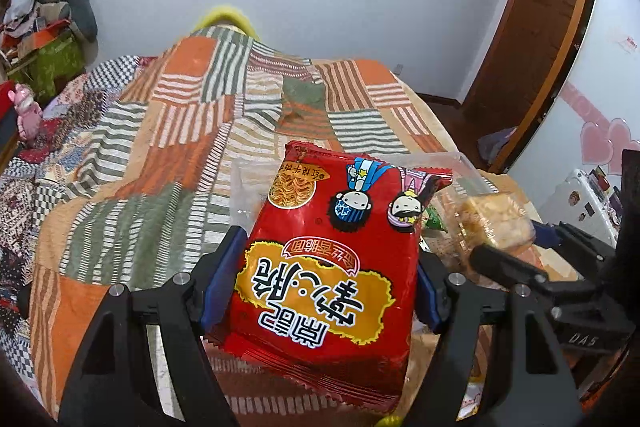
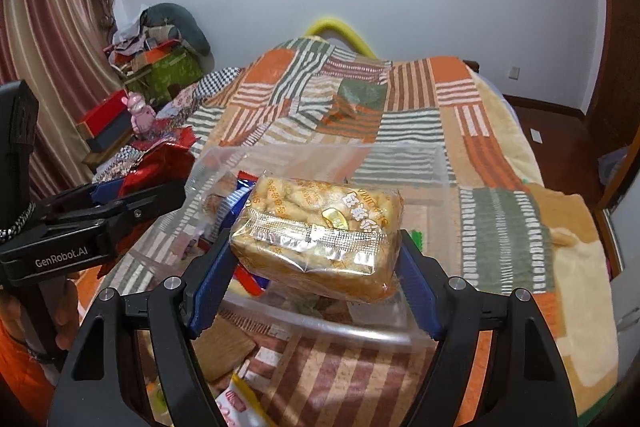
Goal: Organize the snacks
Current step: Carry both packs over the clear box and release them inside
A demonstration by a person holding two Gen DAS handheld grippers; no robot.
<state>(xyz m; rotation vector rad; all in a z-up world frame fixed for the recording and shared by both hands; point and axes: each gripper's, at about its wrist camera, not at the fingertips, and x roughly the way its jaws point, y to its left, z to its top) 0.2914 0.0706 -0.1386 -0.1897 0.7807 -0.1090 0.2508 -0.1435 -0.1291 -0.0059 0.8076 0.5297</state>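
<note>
You're mid-carry: left gripper [image 1: 324, 267] is clamped on the glossy red crinkly noodle-snack bag [image 1: 320, 267], right gripper [image 2: 316, 259] on the clear film pack of golden puffed biscuits [image 2: 320, 231]. Both hang over the clear rigid plastic bin [image 2: 320, 163] on the striped patchwork blanket [image 2: 400, 131]. Next, I'd say: lower in, release.

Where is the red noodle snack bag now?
The red noodle snack bag is clamped in the left gripper, above the clear container on the bed.
</note>
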